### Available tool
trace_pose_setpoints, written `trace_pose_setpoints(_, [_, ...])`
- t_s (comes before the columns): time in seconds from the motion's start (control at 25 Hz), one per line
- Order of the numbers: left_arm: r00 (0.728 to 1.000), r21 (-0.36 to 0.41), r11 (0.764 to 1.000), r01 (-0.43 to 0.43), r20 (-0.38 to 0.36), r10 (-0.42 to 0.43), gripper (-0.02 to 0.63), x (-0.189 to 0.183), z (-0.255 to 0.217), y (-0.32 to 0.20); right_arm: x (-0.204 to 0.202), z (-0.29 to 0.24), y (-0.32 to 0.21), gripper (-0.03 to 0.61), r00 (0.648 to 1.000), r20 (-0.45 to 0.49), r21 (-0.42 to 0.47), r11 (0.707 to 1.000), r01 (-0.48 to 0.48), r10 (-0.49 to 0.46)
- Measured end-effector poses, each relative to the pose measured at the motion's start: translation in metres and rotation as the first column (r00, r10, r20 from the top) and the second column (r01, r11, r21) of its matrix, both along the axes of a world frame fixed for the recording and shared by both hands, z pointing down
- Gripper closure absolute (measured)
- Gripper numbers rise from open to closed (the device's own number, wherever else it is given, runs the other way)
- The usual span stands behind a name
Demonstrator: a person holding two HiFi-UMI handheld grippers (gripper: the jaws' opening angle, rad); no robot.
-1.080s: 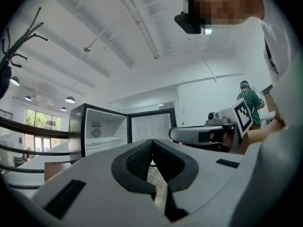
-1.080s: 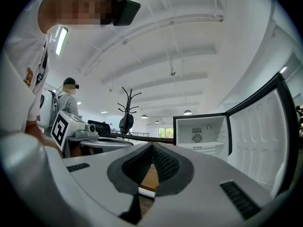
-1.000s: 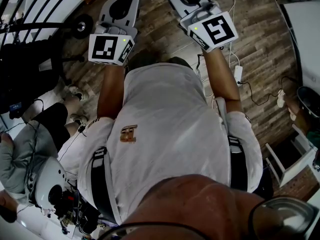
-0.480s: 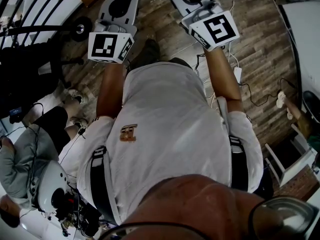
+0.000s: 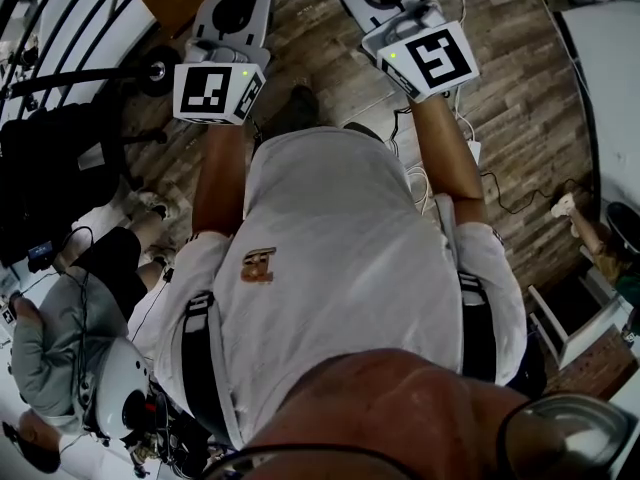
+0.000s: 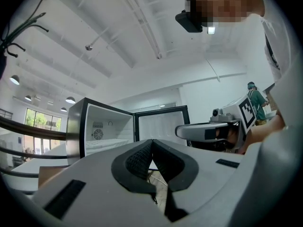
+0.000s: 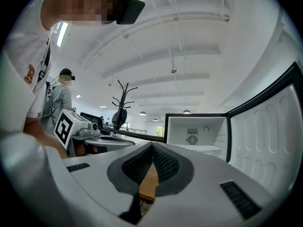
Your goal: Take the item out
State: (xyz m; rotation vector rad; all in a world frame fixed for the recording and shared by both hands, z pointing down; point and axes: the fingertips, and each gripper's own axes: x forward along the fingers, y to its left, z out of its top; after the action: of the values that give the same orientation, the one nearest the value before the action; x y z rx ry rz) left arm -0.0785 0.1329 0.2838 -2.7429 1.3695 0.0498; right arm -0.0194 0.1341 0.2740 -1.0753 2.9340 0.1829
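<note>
Although I look for print, all I find are black-and-white square patterns: one on the left cube (image 5: 215,91) and another on the right cube (image 5: 432,58). Between them, the orange logo (image 5: 257,266) on the white shirt (image 5: 340,268) is too small to read. Both tools are held out over the wooden floor (image 5: 520,98).

My left gripper (image 6: 152,148) has its ribbed pads pressed together with nothing between them. Beyond it, slightly left, an open fridge (image 6: 102,131) stands upright, with its door (image 6: 161,124) swung out to the right of the cabinet. My right gripper (image 7: 152,151) is likewise closed and empty, and it faces the same white interior.

I cannot pick out the item in any view, so I cannot tell where it lies, which way it points or how its long axis runs.
</note>
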Motion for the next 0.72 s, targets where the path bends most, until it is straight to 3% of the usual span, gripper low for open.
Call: trace_pose_setpoints(0.72, [0.999, 0.002, 0.999, -0.044, 0.014, 0.043, 0.595, -0.026, 0.014, -0.192, -0.031, 0.003, -0.188, 0.545, 0.997, -0.058, 0.017, 0.998, -0.057, 0.058])
